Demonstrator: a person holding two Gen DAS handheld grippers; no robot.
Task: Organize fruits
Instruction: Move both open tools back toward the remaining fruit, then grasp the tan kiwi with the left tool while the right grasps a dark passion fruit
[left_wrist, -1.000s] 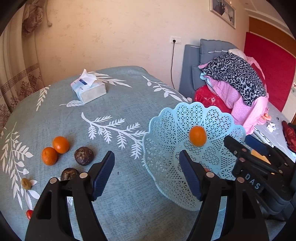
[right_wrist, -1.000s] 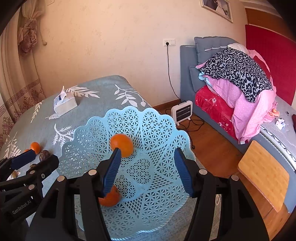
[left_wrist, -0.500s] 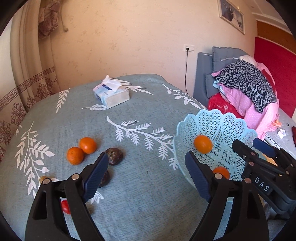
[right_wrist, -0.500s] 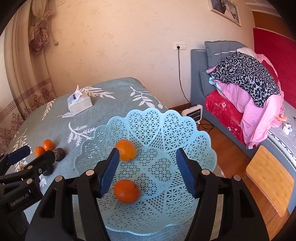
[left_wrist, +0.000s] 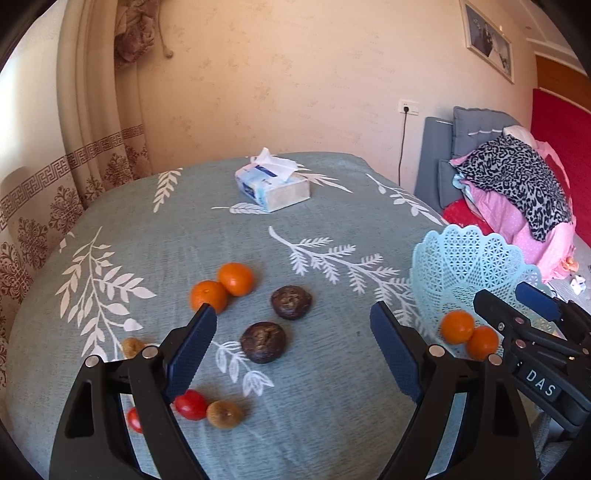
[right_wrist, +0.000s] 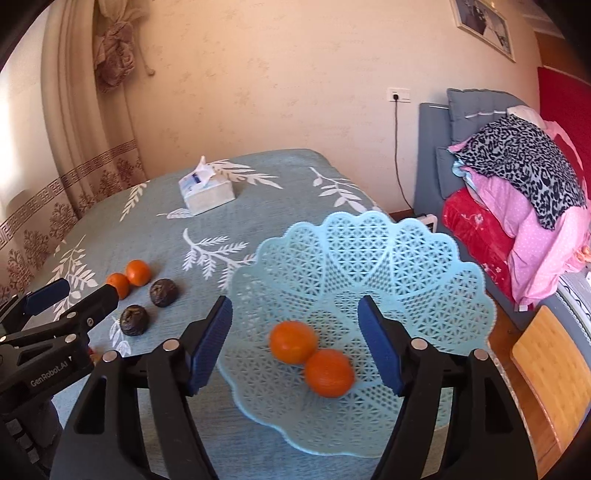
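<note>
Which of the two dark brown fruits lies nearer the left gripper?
The nearer dark fruit, just ahead of the left gripper; the other dark fruit lies farther back, toward the basket.

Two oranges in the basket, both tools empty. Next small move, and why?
Probably ease the left tool toward the two oranges on the cloth and take the nearer one. It is open and empty. The basket holds only two oranges, with the right tool, jaws opening, empty above them.
</note>
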